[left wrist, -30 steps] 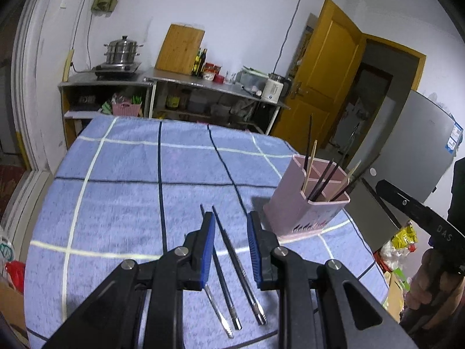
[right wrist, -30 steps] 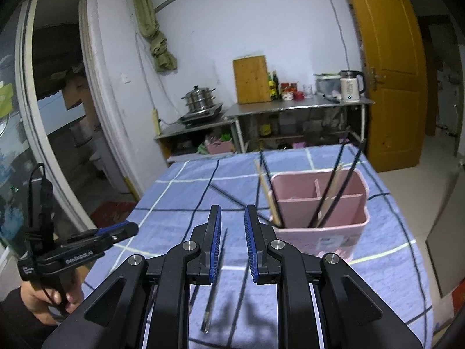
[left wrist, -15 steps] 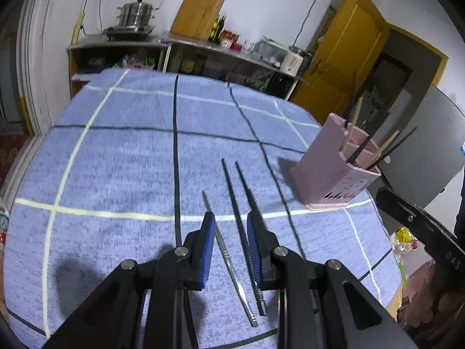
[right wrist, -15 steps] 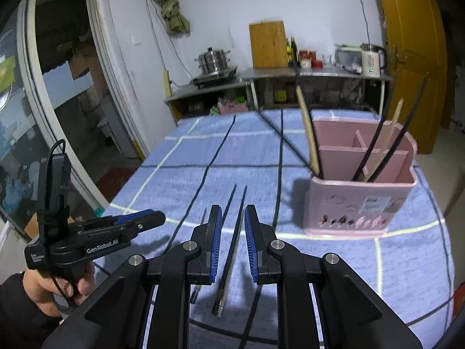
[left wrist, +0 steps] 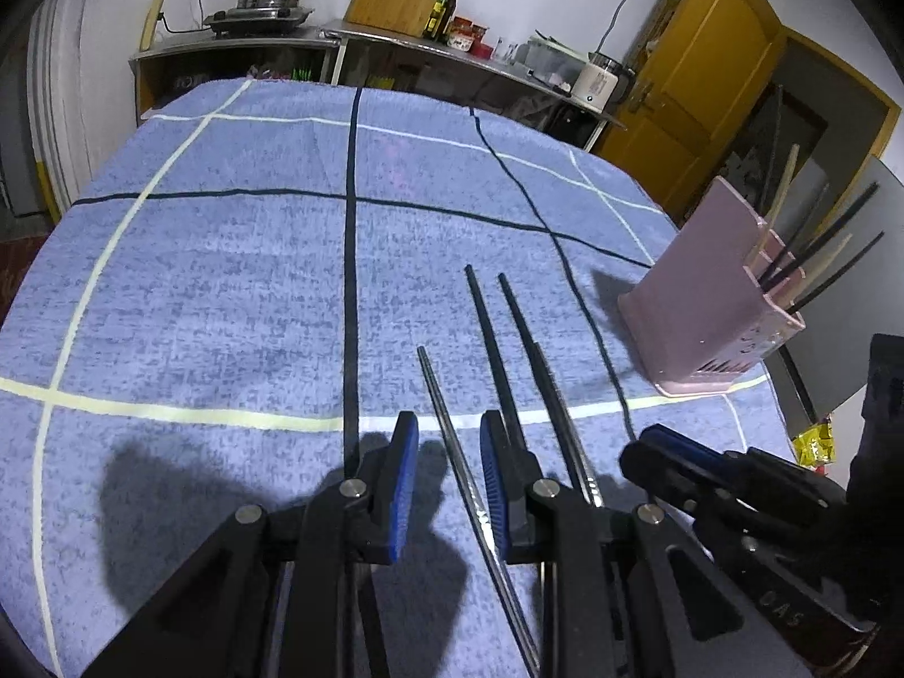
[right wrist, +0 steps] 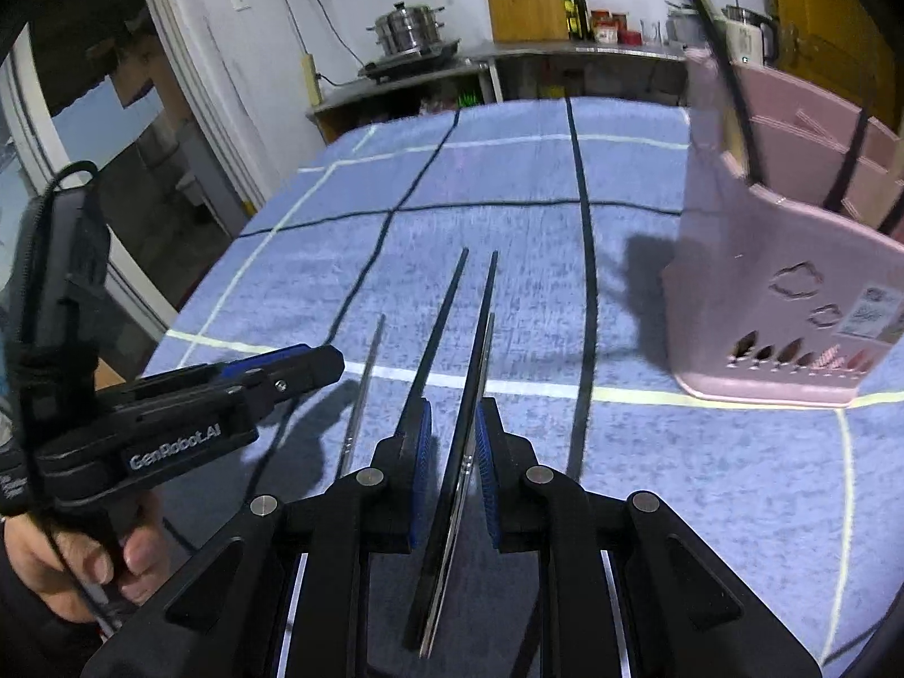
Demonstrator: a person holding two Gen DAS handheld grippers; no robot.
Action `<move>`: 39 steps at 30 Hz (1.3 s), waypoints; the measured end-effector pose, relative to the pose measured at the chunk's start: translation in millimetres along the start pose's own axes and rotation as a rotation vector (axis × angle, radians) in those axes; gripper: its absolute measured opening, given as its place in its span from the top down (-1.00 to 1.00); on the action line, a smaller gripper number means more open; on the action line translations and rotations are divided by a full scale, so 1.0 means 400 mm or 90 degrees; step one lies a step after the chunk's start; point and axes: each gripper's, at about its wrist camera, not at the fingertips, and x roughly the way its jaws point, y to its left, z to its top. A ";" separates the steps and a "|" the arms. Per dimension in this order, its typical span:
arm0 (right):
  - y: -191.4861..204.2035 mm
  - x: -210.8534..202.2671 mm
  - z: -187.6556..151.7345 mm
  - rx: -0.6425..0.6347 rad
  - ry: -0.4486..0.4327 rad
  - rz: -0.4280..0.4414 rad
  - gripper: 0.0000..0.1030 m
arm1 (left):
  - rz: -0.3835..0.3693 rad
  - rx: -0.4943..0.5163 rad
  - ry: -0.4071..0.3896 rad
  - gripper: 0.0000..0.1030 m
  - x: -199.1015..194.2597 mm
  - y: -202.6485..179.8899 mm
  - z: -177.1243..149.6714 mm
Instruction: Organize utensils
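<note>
Between left gripper [left wrist: 443, 460] pads: steel chopstick [left wrist: 452, 440], jaws narrowly parted, ungripped | right gripper [right wrist: 453, 432] likewise straddles black chopstick [right wrist: 472, 373] | step: pickup | next: close, carry to pink holder [right wrist: 779, 294]

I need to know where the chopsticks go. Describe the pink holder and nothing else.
The pink holder is a boxy tub of what looks like matte plastic, standing upright on the blue checked cloth, to the right of the loose chopsticks. Inner walls split it into compartments. Slots are cut low in its front wall, with cloud-shaped outlines and a small label above them. Dark and pale chopsticks already lean out of it. Neither gripper touches it.
</note>
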 end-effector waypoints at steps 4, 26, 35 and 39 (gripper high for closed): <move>-0.010 0.046 0.002 0.004 0.016 -0.009 0.67 | 0.003 -0.006 0.009 0.54 0.025 0.008 0.001; -0.017 0.107 0.021 -0.017 0.041 -0.066 0.71 | 0.079 0.048 0.012 0.55 0.069 -0.042 0.007; -0.019 0.121 0.040 -0.009 0.046 -0.072 0.84 | 0.086 0.050 0.013 0.82 0.070 -0.034 0.014; -0.020 0.119 0.040 -0.008 0.048 -0.075 0.89 | 0.086 0.050 0.011 0.88 0.066 -0.031 0.012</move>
